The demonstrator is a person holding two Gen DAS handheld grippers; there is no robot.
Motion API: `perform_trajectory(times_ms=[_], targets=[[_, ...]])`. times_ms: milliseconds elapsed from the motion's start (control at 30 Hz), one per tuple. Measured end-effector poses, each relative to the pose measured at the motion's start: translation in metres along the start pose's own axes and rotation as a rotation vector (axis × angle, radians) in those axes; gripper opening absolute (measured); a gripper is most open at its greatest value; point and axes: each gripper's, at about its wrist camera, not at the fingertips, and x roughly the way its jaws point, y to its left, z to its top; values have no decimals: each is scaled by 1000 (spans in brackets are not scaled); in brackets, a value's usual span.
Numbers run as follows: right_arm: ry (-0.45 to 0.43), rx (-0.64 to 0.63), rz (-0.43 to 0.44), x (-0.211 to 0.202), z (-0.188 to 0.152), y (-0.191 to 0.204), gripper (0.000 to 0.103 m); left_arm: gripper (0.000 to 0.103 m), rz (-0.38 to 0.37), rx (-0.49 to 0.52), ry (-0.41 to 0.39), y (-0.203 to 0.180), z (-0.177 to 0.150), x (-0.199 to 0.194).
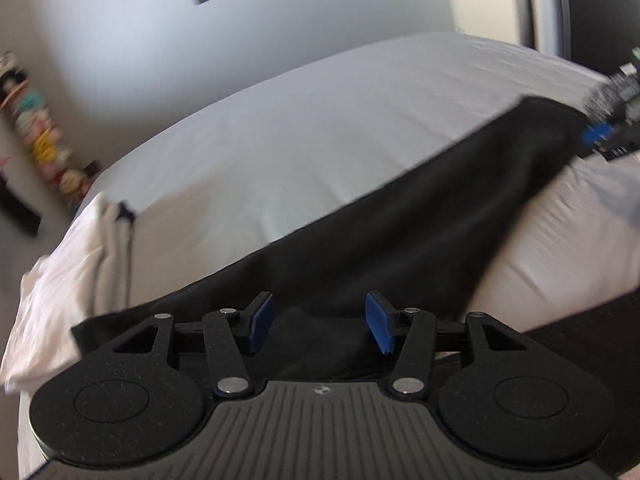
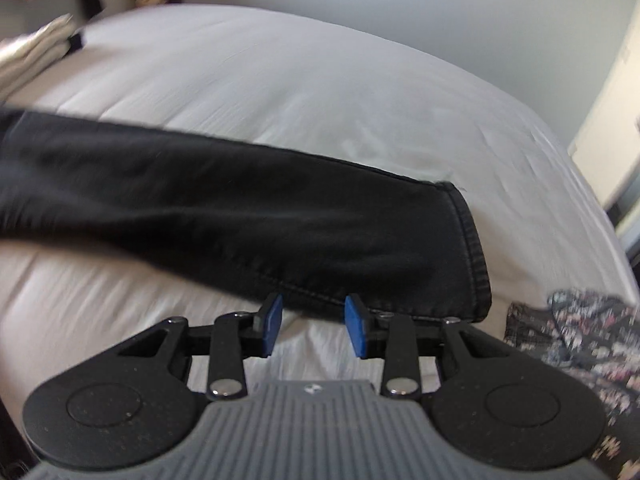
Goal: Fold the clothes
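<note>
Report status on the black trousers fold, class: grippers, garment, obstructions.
Left gripper open over waist end. Right gripper open at hem. Black trousers flat on bed, unfolded. Floral garment beside hem.

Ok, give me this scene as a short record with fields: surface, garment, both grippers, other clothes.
surface: bed with white sheet
garment: black trousers lying flat across it, hem toward the right gripper
left gripper: open, over the trousers' wide end
right gripper: open, at the hem's near edge, not gripping
other clothes: white pile at the bed's far-left corner; floral cloth right of the hem
</note>
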Motion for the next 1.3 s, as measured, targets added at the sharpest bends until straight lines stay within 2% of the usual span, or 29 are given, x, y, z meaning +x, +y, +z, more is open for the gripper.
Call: perform_trajectory(times_ms=[100, 233, 400, 467, 600, 633, 667, 700, 767, 933, 1100, 1167, 1200, 1300], targets=[[-3, -89, -1, -2, -2, 12, 38, 60, -43, 70, 30, -35, 6, 18], [-8, -132, 9, -2, -2, 18, 39, 60, -69, 162, 66, -84, 7, 42], [-23, -221, 4, 1, -7, 26, 41, 60, 3, 275, 121, -127, 0, 80], [-33, -271, -3, 2, -10, 30, 41, 60, 9, 299, 137, -134, -3, 90], [-48, -369, -27, 10, -13, 35, 45, 59, 54, 344, 126, -149, -7, 107], [-53, -397, -31, 12, -14, 37, 45, 55, 66, 341, 120, -149, -7, 109], [-61, -432, -34, 14, -13, 39, 45, 38, 66, 330, 119, -148, -7, 112], [-69, -466, -37, 15, -13, 42, 45, 26, 64, 318, 119, -146, -6, 115], [-83, -539, -46, 18, -12, 47, 45, 15, 52, 280, 103, -140, -3, 114], [-84, -726, -77, 32, -10, 61, 45, 12, -5, 140, 41, -104, 9, 92], [-39, -808, -98, 40, -14, 62, 44, 11, -60, 57, 39, -82, 22, 85], [-18, -833, -108, 42, -17, 61, 37, 10, -70, 58, 48, -80, 22, 86], [-7, -845, -113, 43, -18, 61, 19, 10, -73, 69, 53, -82, 22, 86], [25, -883, -128, 46, -23, 60, 6, 10, -80, 168, 90, -99, 15, 88]])
